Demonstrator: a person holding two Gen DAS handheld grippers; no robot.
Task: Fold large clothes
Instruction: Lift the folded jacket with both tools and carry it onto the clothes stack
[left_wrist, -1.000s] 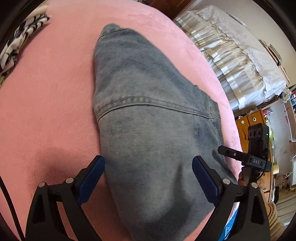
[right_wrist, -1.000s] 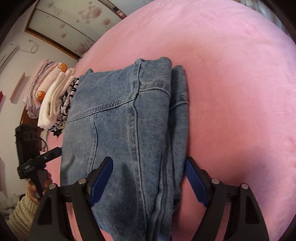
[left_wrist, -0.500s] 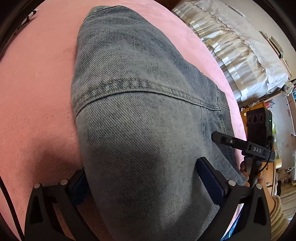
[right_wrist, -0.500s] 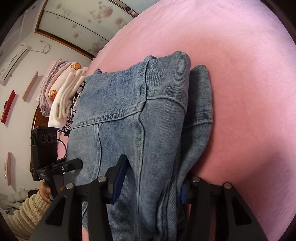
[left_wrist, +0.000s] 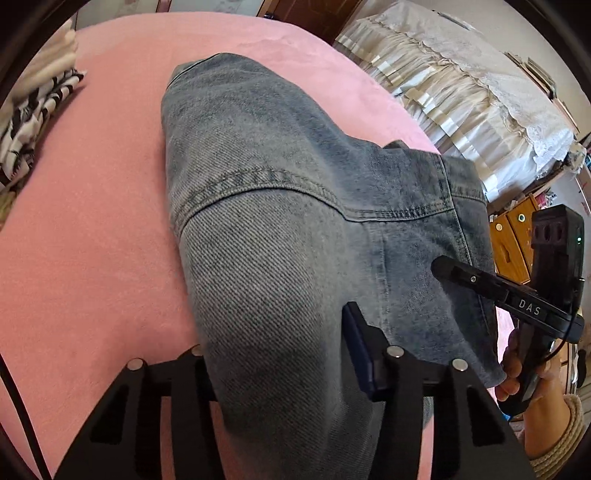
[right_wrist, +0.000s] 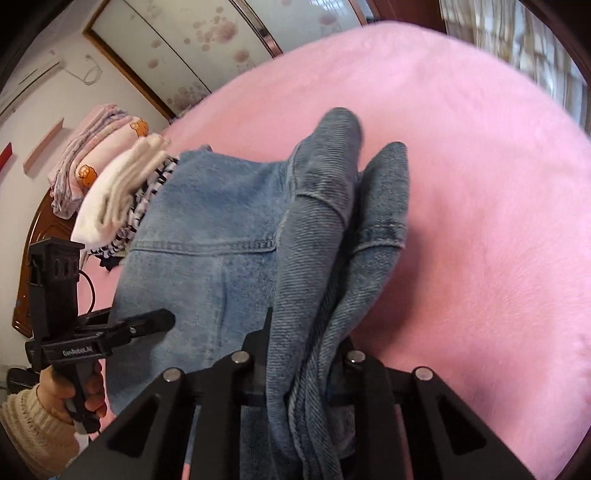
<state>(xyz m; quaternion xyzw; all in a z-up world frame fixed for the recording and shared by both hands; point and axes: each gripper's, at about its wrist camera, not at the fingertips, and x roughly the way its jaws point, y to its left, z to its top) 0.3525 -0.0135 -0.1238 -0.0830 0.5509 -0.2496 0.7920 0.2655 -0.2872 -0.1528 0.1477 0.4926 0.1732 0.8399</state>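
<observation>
Jeans (left_wrist: 280, 229) on blanket (left_wrist: 92, 240) — clothes pile (right_wrist: 110, 184) behind, left

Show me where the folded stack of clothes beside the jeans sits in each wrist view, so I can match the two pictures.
Left wrist view: the folded stack of clothes is cut off at the upper left edge, left of the jeans.
Right wrist view: the stack lies at middle left, behind the jeans' far end, above the left gripper.
Shared landmark: the pink blanket under both.

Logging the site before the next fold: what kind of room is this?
Most likely a home bedroom: jeans lie on a pink plush bed cover, folded clothes are stacked beside them, and wooden drawers stand beyond.
</observation>
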